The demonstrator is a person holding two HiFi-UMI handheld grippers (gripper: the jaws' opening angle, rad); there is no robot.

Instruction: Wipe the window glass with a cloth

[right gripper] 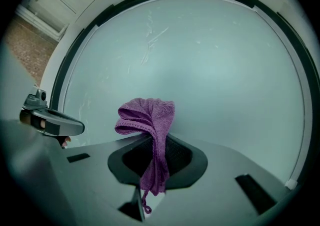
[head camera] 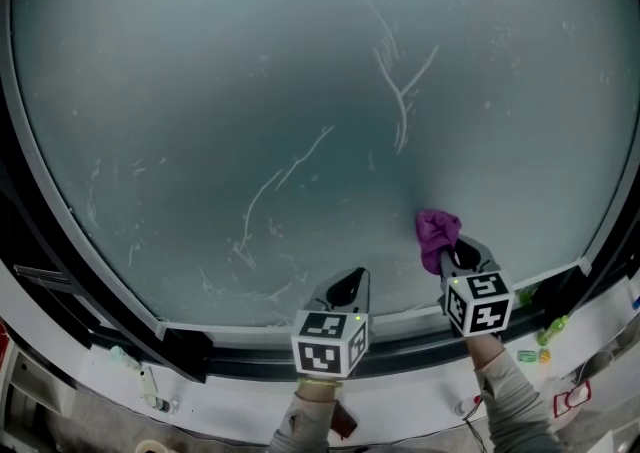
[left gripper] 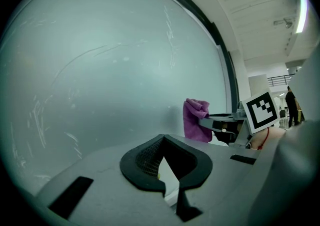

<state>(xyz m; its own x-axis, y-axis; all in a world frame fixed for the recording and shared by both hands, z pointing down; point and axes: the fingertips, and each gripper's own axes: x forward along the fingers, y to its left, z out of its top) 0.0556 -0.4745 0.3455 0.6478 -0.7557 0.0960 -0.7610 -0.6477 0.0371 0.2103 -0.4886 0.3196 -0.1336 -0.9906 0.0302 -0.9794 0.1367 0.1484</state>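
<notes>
The right gripper [head camera: 450,259] pinches a purple cloth [head camera: 436,233] at the streaked glass [head camera: 220,91]; the left gripper [head camera: 347,289], jaws together, holds nothing. Pressed hard, the loosely bunched cloth could slip free.

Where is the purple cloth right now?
Head view, lower right: the purple cloth is pinched in the right gripper, before the window glass near its bottom edge.

Commercial-looking interior: large framed window [head camera: 250,91], white panelled ceiling [left gripper: 260,5], strip light [left gripper: 301,13].
</notes>
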